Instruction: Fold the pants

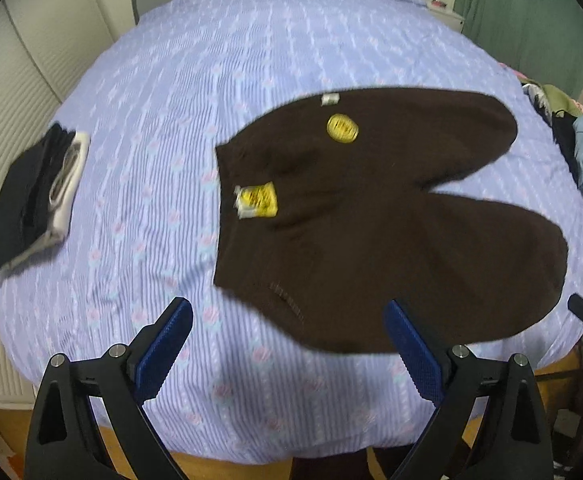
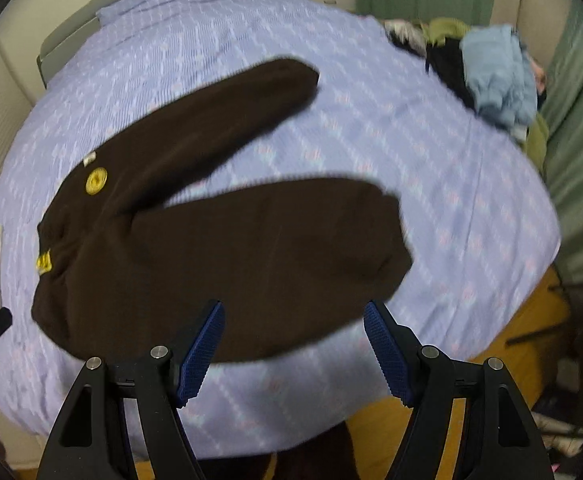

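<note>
Dark brown pants (image 1: 371, 208) lie spread flat on the lavender bed cover (image 1: 171, 120), waistband to the left, both legs splayed to the right. They carry a round yellow sticker (image 1: 342, 128) and a yellow tag (image 1: 257, 200) at the waistband. My left gripper (image 1: 289, 324) is open and empty, above the cover near the lower edge of the pants. In the right wrist view the pants (image 2: 219, 240) fill the middle. My right gripper (image 2: 293, 326) is open and empty above the near leg's lower edge.
A folded stack of dark and white clothes (image 1: 35, 196) lies at the bed's left edge. A heap of unfolded clothes, blue, black and green (image 2: 491, 76), sits at the bed's right side. A green curtain (image 2: 579, 184) hangs on the right. Wooden floor (image 2: 511, 344) shows beyond the bed's near edge.
</note>
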Available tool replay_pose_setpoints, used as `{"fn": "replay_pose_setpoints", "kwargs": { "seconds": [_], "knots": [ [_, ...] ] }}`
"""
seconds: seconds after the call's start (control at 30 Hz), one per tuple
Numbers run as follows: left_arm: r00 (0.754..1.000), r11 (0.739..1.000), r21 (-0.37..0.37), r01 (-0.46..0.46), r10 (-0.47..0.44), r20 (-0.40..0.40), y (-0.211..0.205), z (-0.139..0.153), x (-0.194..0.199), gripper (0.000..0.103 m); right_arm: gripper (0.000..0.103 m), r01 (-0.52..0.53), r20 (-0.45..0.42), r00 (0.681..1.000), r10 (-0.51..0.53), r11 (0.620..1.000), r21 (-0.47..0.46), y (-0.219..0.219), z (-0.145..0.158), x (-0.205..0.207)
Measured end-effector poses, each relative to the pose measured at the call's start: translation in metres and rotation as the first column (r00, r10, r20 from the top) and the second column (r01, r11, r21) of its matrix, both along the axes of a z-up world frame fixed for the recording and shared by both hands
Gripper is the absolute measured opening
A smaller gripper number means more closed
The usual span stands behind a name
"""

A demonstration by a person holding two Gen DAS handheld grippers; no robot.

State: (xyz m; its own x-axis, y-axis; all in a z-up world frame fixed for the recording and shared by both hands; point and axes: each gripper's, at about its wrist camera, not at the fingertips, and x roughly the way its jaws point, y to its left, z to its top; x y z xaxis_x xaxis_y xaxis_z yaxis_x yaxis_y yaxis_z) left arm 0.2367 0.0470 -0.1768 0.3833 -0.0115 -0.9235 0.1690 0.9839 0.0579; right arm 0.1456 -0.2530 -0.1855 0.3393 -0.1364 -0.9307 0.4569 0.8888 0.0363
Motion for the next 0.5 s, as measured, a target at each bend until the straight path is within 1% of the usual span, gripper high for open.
{"fn": "replay_pose_setpoints", "kwargs": {
  "seconds": [0.1, 0.2, 0.23, 0.3, 0.37, 0.43, 0.5],
  "knots": [
    [0.997, 0.999, -0.001, -0.049, 0.049, -0.053, 0.010, -0.020, -0.002, 0.098, 0.072, 0.031, -0.021, 0.999, -0.030, 0.999, 0.038, 0.004, -0.021, -0.010],
    [0.994, 0.997, 0.009, -0.075, 0.075, -0.081, 0.013, -0.039, -0.004, 0.098, 0.072, 0.085, -0.043, 0.996, -0.081, 0.993, 0.086, 0.000, -0.039, -0.016],
    [0.991, 0.997, -0.016, -0.081, 0.079, -0.103, 0.014, -0.047, -0.003, 0.098, 0.072, 0.100, -0.049, 0.994, -0.096, 0.991, 0.094, -0.002, -0.046, -0.017],
    [0.988, 0.995, -0.029, -0.099, 0.095, -0.118, 0.015, -0.055, 0.001, 0.098, 0.072, 0.109, -0.049, 0.993, -0.104, 0.989, 0.098, -0.004, -0.054, -0.018],
    [0.988, 0.994, -0.038, -0.105, 0.100, -0.117, 0.014, -0.063, 0.003, 0.098, 0.072, 0.115, -0.049, 0.993, -0.111, 0.989, 0.089, -0.005, -0.061, -0.018],
    [0.986, 0.993, -0.037, -0.110, 0.104, -0.130, 0.012, -0.078, 0.008, 0.098, 0.072, 0.114, -0.046, 0.993, -0.110, 0.989, 0.097, -0.005, -0.069, -0.016],
    [0.982, 0.992, -0.032, -0.123, 0.117, -0.148, 0.012, -0.089, 0.013, 0.092, 0.071, 0.131, -0.051, 0.991, -0.126, 0.984, 0.118, -0.006, -0.078, -0.014]
  ]
}}
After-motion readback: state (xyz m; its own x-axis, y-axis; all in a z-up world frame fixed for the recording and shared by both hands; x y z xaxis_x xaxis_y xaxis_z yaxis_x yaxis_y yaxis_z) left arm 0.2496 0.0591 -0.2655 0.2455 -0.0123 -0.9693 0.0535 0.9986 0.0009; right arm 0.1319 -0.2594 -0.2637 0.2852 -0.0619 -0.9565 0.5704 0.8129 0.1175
